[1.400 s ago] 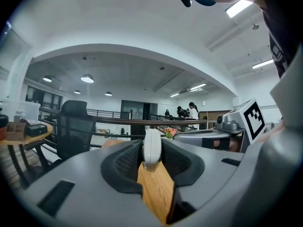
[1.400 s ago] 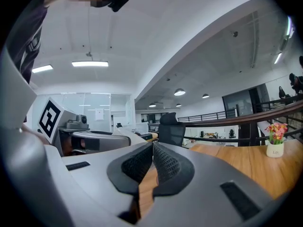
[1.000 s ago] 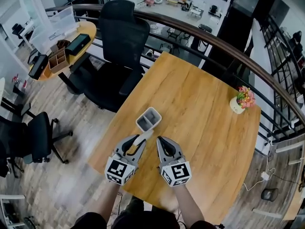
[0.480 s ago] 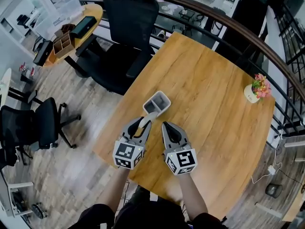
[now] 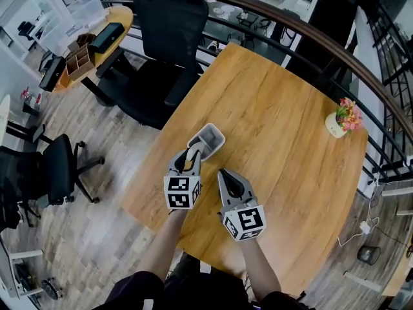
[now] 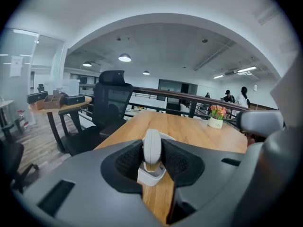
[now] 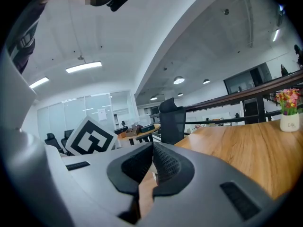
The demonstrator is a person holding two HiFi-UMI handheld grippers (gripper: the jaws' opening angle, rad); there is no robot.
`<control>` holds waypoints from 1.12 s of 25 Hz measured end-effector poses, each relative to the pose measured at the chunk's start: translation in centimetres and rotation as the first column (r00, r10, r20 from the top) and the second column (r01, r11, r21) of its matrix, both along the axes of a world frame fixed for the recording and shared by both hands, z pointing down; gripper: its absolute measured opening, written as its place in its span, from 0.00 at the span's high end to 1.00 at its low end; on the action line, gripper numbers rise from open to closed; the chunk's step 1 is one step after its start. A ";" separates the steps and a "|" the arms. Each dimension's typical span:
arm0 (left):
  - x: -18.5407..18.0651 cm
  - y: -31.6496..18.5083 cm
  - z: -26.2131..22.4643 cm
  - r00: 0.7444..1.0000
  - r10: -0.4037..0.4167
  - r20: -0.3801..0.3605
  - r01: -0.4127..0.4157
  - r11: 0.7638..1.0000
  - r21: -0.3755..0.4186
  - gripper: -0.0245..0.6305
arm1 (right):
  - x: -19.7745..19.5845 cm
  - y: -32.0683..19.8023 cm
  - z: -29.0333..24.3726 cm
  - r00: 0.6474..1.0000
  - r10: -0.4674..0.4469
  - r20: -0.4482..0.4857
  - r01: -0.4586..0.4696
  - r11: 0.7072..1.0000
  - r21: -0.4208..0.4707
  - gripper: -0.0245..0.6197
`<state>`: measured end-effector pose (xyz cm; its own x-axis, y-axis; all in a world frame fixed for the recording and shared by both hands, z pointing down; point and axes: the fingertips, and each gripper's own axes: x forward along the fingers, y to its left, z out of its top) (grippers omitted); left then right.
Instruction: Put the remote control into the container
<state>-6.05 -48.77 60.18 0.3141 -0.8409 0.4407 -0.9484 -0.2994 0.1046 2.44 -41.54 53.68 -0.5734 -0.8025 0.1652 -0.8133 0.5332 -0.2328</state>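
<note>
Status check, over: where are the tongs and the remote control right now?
Left tongs shut on remote control, lower end at the mouth of the container. Right tongs shut, empty, alongside. Nothing in the way.

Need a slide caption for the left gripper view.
Left claw grips the white remote control, poised at the container on the wooden table.

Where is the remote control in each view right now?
Head view: remote control left of centre, clamped in the left gripper, right by the container.
Left gripper view: bottom centre, upright between the jaws, above the container.
Right gripper view: not in it.
Shared landmark: the flower pot on the table.
</note>
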 end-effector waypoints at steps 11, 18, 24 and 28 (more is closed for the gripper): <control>-0.1 -1.4 1.9 0.995 -0.078 0.067 0.081 0.996 -0.037 0.77 | 1.7 0.2 0.3 1.000 0.022 -0.007 -0.022 1.000 -0.010 0.93; 0.5 -1.4 2.8 0.995 -0.058 0.080 0.063 0.996 -0.060 0.77 | 1.7 0.6 0.4 1.000 0.016 -0.007 -0.016 1.000 -0.013 0.93; 0.9 -0.8 3.1 0.996 -0.029 0.085 0.036 0.996 -0.083 0.74 | 1.7 0.6 0.5 1.000 0.012 -0.002 -0.012 1.000 -0.012 0.93; 1.2 -0.3 3.2 0.996 -0.014 0.089 0.021 0.997 -0.079 0.70 | 1.7 0.7 0.5 1.000 0.016 0.004 -0.016 1.000 -0.018 0.93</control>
